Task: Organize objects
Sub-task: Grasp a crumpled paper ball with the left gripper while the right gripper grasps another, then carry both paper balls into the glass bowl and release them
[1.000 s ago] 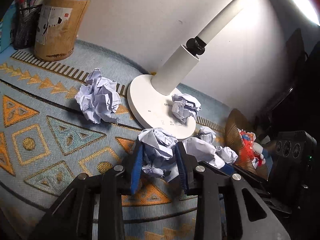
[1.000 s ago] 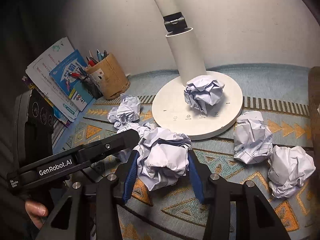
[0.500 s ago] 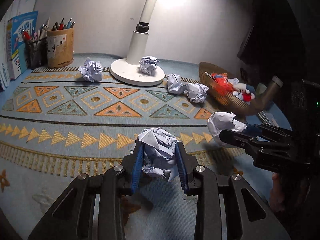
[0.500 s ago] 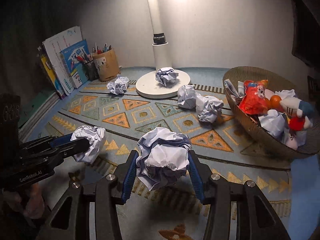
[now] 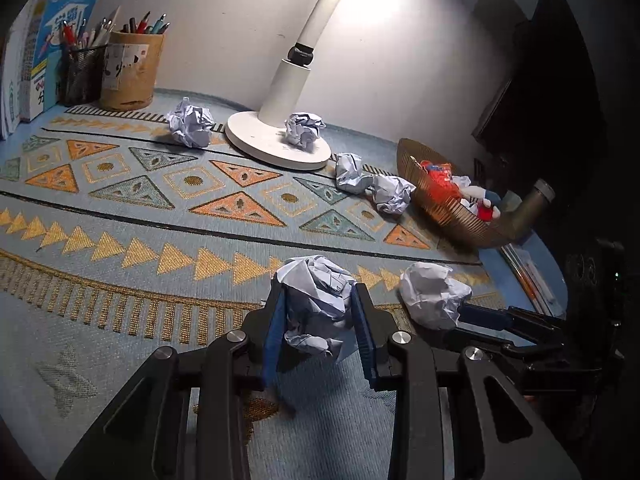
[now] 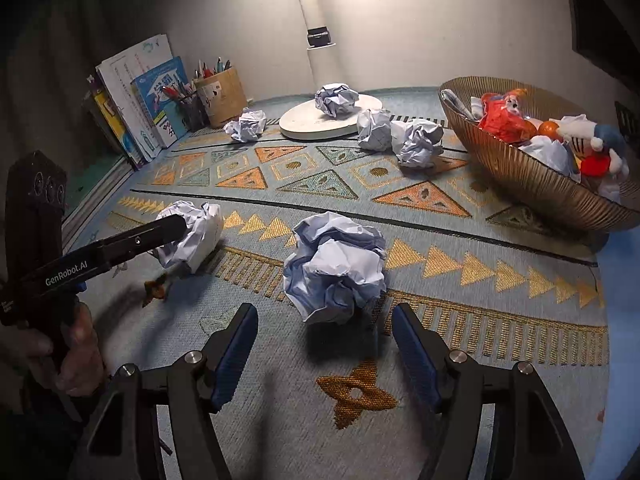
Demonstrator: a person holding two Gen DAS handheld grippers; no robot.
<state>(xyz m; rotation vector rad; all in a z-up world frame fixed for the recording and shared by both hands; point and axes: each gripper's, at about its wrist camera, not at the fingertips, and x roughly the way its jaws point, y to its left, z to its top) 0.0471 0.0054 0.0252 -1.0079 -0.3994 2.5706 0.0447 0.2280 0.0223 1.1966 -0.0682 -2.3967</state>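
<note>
Crumpled paper ball [image 5: 316, 304] pinched in left gripper [image 5: 318, 320], right gripper [image 6: 325, 344] jaws opening, 2nd wad [image 6: 334, 268] loose btwn them

We see crumpled matt paper balls [image 6: 334, 268] on a rough woven cloth mat [image 6: 460, 300]. The lamp base [image 5: 276, 144] at upper centre looks smooth white plastic; the ribbed bowl [image 6: 532, 176] at right gleams like metal.

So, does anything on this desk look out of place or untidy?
Yes. Crumpled paper balls lie scattered on the mat: one sits on the lamp base, one near the pen holder, two beside the basket. The left claw grips another, and one lies loose between the opening right claw jaws.
</note>
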